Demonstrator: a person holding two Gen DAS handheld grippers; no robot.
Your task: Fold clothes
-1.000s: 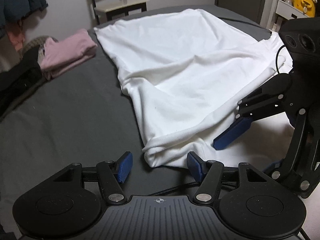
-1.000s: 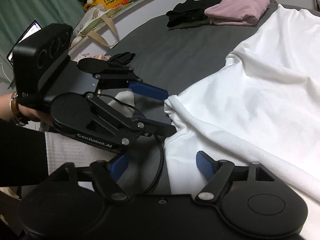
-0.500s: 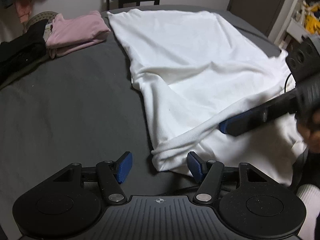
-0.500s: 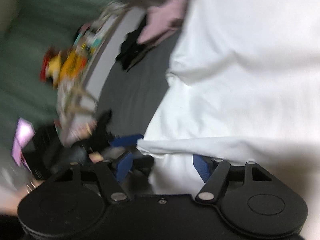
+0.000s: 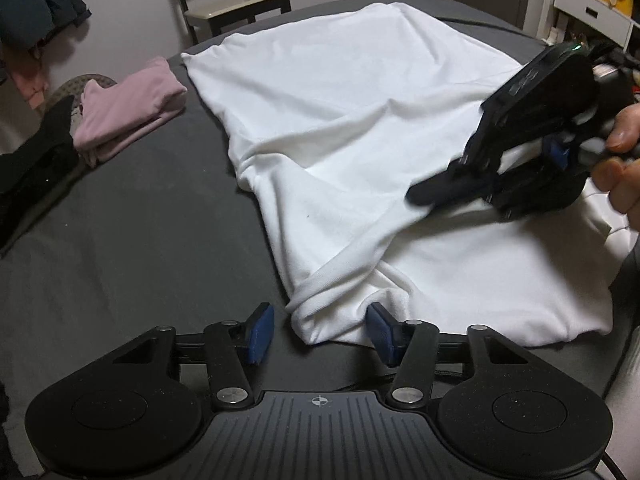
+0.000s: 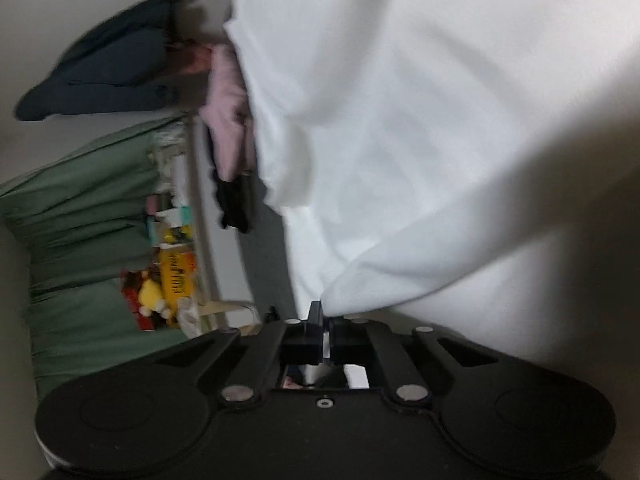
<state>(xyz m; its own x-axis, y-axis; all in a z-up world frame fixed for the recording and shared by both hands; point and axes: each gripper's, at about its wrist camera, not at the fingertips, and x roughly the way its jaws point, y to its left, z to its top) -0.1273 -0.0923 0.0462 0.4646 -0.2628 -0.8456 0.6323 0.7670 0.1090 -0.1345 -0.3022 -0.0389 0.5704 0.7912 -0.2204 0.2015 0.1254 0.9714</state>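
Note:
A white shirt (image 5: 360,120) lies spread over the dark grey bed (image 5: 140,240), with a folded edge running to its near corner. My left gripper (image 5: 320,332) is open low at the bed's near side, and that bunched corner sits between its blue pads (image 5: 260,332). My right gripper (image 5: 424,198), held by a hand (image 5: 616,160), reaches in from the right over the shirt's middle. In the right wrist view, which is rolled sideways, the right gripper (image 6: 326,320) is shut on a fold of the white shirt (image 6: 420,140).
A folded pink garment (image 5: 128,112) and a black one (image 5: 36,160) lie at the bed's left side. A chair (image 5: 236,0) stands behind the bed, and a white shelf (image 5: 592,4) at the right. A green curtain (image 6: 80,220) shows in the right wrist view.
My right gripper has rolled over, gone from open to shut on the shirt's fold and moved farther onto the shirt. The left gripper stays open at the corner.

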